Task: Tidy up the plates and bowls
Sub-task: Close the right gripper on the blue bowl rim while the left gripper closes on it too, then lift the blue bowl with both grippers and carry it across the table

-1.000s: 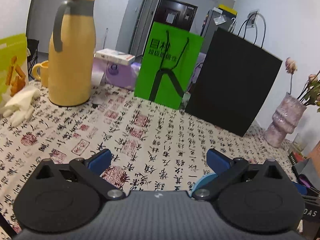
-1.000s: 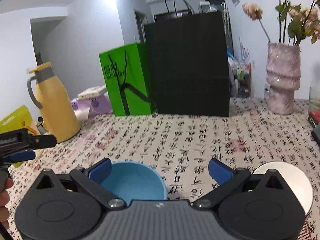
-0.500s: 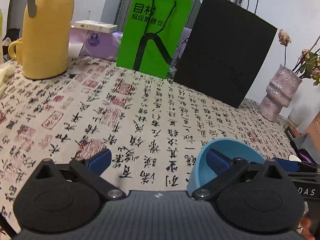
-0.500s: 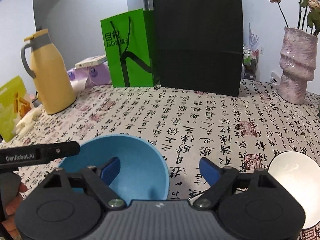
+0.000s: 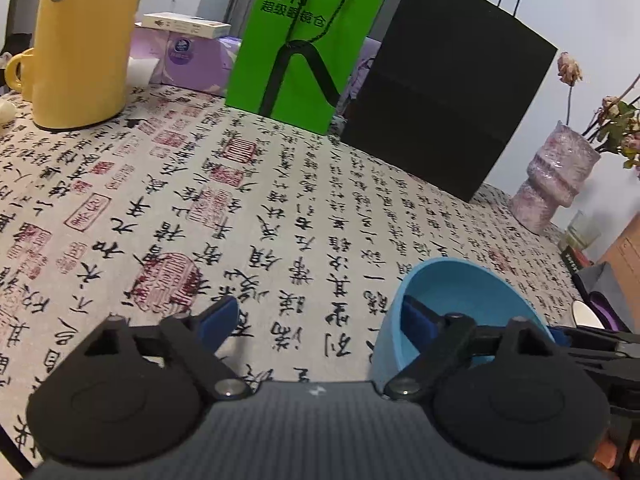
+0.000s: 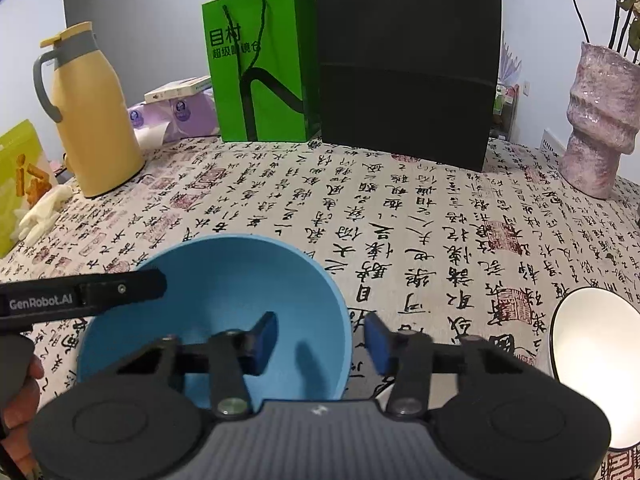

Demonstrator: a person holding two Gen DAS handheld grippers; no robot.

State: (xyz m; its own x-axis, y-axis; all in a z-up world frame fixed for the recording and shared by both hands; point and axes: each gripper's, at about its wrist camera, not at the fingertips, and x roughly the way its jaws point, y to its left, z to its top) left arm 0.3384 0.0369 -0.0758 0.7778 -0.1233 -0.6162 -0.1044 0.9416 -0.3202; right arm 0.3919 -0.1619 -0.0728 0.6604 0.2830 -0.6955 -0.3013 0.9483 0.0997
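A blue bowl (image 6: 224,304) sits on the calligraphy-print tablecloth (image 6: 400,216), low and left of centre in the right wrist view. My right gripper (image 6: 320,338) straddles its right rim, one finger inside and one outside, the jaws narrowed but with a gap either side of the rim. My left gripper (image 5: 316,316) is open; its right finger is inside the same bowl (image 5: 460,296) at its left rim and its left finger is over the cloth. A white bowl (image 6: 592,360) with a dark rim stands to the right.
A yellow thermos jug (image 6: 92,116), a green paper bag (image 6: 260,68) and a black paper bag (image 6: 408,60) stand along the back. A pink vase (image 6: 600,120) with flowers is at the back right. A green snack packet (image 6: 16,176) lies at the left edge.
Both grippers have moved in on the blue bowl. The right gripper's jaws have closed in around the bowl's right rim. The left gripper's right finger is now inside the bowl.
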